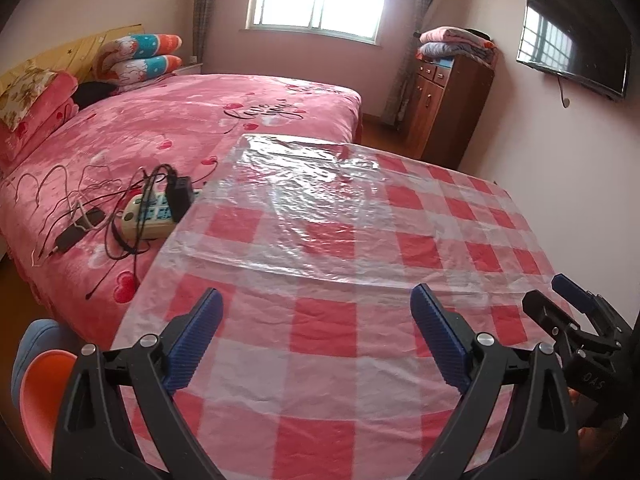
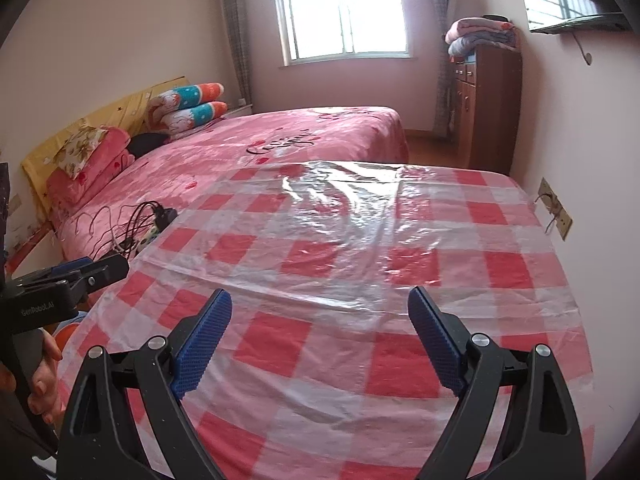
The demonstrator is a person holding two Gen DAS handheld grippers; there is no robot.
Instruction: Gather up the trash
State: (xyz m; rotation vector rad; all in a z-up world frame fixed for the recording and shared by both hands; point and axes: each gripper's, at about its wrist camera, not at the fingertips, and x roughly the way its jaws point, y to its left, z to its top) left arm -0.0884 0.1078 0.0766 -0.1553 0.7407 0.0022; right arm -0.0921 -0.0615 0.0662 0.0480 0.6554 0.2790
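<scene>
- On the bed (image 1: 168, 128) at the far left, a power strip (image 1: 156, 212) lies in a tangle of cables (image 1: 120, 200). These are not trash, and a careless sweep toward that side could snag a cord and drag the whole bundle.
- The left gripper (image 1: 316, 344) hovers above the near part of the table with its tongs spread wide and nothing between them. Closing low here would likely pinch the checkered tablecloth (image 1: 320, 380) and pull it askew.
- The only likely trash I can see is the clear plastic sheet (image 1: 320, 208), lying flat on the cloth from the middle to the far edge. It is thin, glossy and hard to see, so fingers may slide over it or take cloth with it.
- The right gripper (image 2: 320, 340), also wide and empty, hovers just beside the left; both reaching for the same edge risks a collision.
</scene>
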